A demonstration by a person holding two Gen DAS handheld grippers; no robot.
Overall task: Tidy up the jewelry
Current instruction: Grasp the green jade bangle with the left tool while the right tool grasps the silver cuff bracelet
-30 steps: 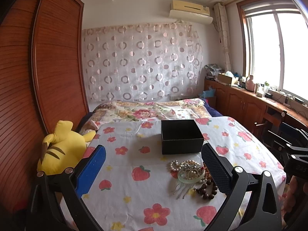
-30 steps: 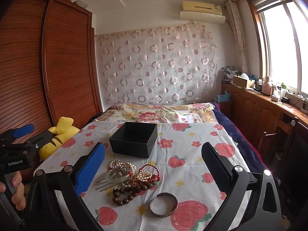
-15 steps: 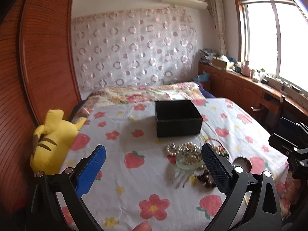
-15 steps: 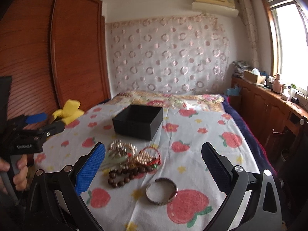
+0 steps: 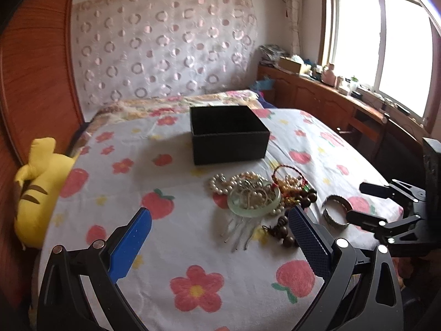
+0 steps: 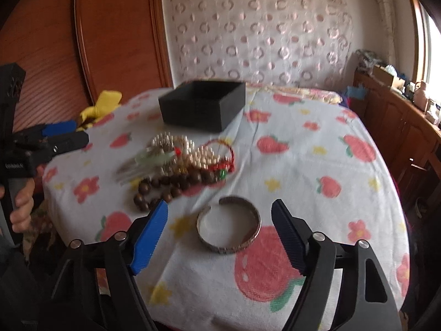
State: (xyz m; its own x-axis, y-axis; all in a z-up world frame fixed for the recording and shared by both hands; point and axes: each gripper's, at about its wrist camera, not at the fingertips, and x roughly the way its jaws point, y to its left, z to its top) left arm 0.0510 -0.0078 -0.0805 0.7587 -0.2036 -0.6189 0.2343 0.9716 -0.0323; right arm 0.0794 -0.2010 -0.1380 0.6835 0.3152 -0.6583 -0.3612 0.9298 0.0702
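Yellow plush toy (image 5: 38, 190) lies at the far left edge of the flower-print bedspread (image 5: 176, 251), against the wooden wardrobe. Left gripper (image 5: 220, 226) is held above the spread, jaws wide apart, gripping nothing. Black open box (image 5: 228, 133) stands further back, mid-bed. Just in front of it lies the jewelry pile (image 5: 259, 195): pearl strands, a pale green bangle, dark wooden beads, a red cord bracelet. Silver cuff bracelet (image 6: 228, 229) rests apart, right of the pile, between the spread fingers of the right gripper (image 6: 220, 215), untouched.
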